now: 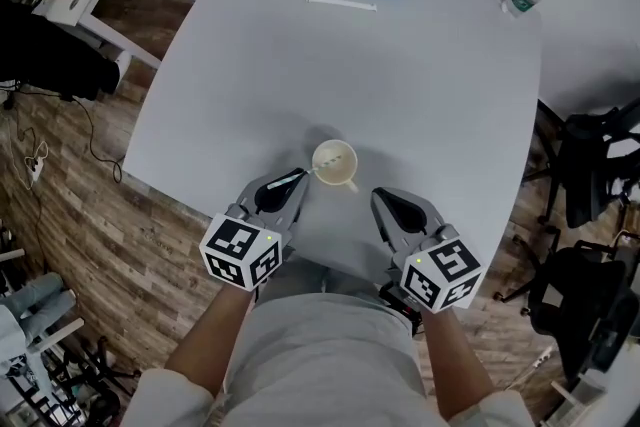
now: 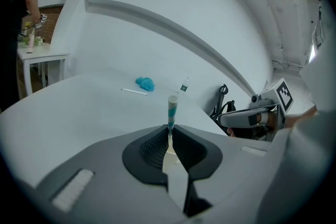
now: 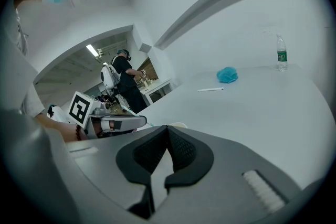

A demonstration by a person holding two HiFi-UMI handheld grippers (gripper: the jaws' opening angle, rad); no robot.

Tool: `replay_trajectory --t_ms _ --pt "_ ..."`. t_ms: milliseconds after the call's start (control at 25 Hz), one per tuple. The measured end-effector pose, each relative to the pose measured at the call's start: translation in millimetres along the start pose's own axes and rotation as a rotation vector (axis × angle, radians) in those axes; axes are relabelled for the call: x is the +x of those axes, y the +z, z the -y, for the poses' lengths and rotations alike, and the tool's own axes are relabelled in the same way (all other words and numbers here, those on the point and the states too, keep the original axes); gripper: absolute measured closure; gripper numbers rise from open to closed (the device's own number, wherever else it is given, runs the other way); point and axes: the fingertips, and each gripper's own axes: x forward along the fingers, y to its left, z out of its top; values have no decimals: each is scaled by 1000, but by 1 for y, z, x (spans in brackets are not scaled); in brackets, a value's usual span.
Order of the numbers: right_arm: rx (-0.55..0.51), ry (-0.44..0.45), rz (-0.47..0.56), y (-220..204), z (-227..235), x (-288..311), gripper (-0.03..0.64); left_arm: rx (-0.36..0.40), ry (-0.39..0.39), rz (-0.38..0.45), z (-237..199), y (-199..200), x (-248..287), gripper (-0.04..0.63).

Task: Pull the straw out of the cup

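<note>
The white counter [image 1: 420,65] carries the cream cup [image 1: 335,164] near its 6 o'clock edge in the head view. The left tongs [image 1: 296,181] sit just beside the cup at its 8 o'clock, clenched on the striped straw [image 2: 172,110]. The right tongs [image 1: 388,203] wait at the cup's 4 o'clock, pressed together on nothing. The straw's long axis runs from the left tongs toward 2 o'clock, meeting the cup's rim. Its lower end seems to be inside the cup, though that is hard to make out. The pull probably calls for the left hand to draw up and away along that axis
</note>
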Motion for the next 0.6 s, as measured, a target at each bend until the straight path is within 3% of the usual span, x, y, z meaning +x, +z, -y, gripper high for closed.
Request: replay_trajectory --t_ms 600 --pt "-37 -4 49 12 -17 -25 611 48 -2 35 26 10 -34 551"
